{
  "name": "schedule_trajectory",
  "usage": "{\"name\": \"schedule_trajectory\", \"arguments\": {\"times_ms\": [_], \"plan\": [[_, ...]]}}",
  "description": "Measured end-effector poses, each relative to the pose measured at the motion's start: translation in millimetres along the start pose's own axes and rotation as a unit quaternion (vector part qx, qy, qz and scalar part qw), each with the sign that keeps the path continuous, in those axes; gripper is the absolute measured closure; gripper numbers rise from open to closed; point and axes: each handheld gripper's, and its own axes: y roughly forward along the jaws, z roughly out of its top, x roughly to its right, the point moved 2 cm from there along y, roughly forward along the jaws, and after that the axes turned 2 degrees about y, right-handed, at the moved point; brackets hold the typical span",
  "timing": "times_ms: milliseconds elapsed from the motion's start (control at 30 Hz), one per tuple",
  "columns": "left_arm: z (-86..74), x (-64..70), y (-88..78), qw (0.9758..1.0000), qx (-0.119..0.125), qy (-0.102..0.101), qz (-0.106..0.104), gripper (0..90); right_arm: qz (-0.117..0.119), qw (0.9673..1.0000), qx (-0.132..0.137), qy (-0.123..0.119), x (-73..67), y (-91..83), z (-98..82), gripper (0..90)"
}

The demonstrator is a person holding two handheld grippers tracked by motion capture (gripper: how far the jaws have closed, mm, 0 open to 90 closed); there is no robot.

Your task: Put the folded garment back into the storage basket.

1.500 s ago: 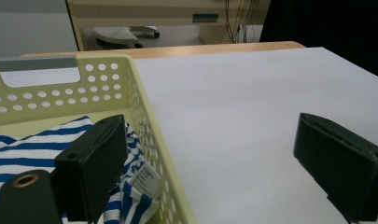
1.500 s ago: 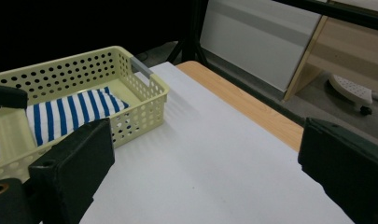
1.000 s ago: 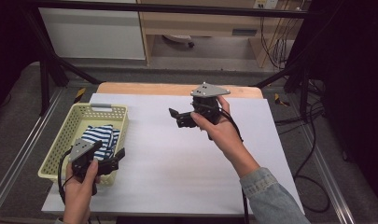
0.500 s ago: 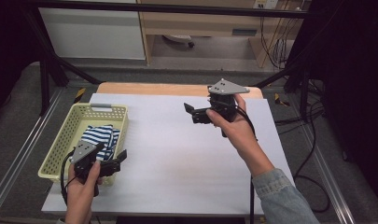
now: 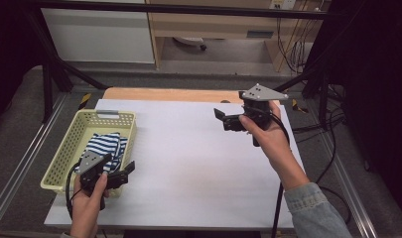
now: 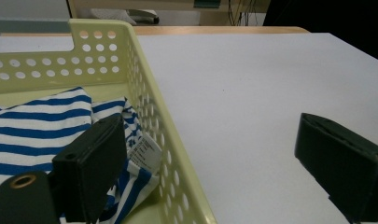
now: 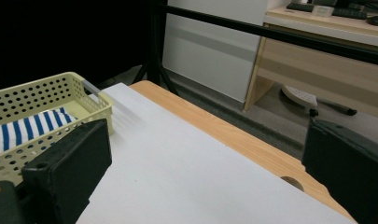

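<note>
Yellow perforated plastic forms the basket at the left edge of the white worktop in the high view, and a blue-and-white striped garment lies crumpled inside it. The left tool is held low at the basket's near right corner, its jaws apart and empty, pointing toward the open worktop. The right tool is held up over the far right part of the worktop, well apart from the basket, its jaws spread and holding nothing; a grey three-cornered plate tops it.

From the left gripper view, the left tool straddles the basket wall: one jaw sits over the striped garment, just beside its white care label, the other over bare worktop. The jaws stand wide apart.

From the right gripper view, the right tool has its jaws wide, with white worktop between them. The basket with the striped garment lies farther off at the left.
</note>
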Motion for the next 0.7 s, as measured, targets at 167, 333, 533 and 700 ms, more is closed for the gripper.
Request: {"name": "schedule_trajectory", "arguments": {"times_ms": [167,333,533,700], "plan": [[-4.9,-2.1,2.5,0.9999,-0.007,-0.007,-0.004,8.9,-0.010,0.9999,0.002,0.004,12.1,-9.6,-3.8,2.1],[-6.1,-2.2,3.2,1.0000,-0.007,-0.004,-0.002,9.0,-0.019,0.9998,-0.002,0.012,23.3,-19.2,-10.5,2.1],[-6.8,-1.8,4.0,0.9999,-0.010,0.004,0.001,9.0,-0.031,0.9994,-0.008,0.015,33.9,-30.8,-19.7,2.2],[-7.2,-1.0,4.1,0.9999,-0.012,0.009,0.002,9.0,-0.041,0.9989,-0.013,0.017,42.0,-40.3,-27.0,2.2]]}}
